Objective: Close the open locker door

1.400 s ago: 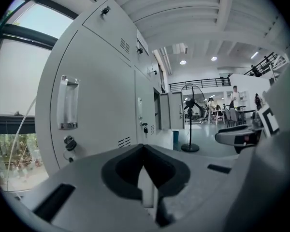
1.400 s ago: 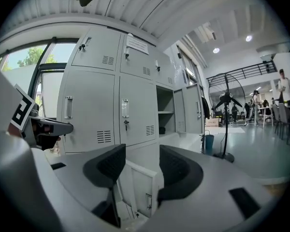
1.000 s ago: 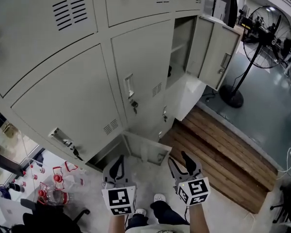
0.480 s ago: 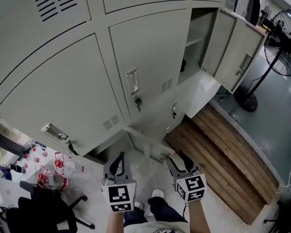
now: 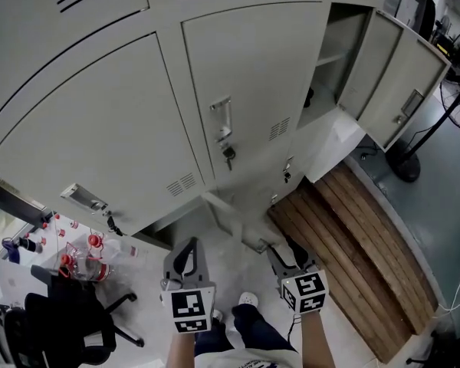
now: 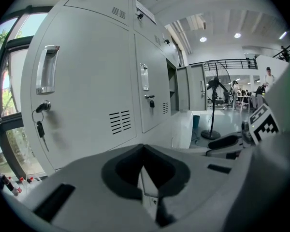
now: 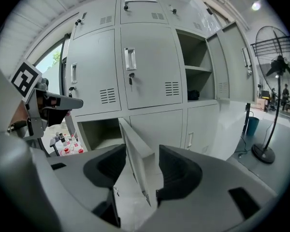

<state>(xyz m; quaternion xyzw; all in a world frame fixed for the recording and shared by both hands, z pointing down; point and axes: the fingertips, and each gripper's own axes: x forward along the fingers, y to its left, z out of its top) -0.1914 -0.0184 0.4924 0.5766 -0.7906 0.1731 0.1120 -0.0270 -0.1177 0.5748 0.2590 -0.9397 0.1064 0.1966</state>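
My left claw clenched | my right claw released | open bottom locker door lines up between right jaws.

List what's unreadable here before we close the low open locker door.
Low door: bottom edge hidden behind right tongs, right gripper view.
Dark item in upper open locker: too small to identify, right gripper view.
Red-capped bottles: too small to count, head view.
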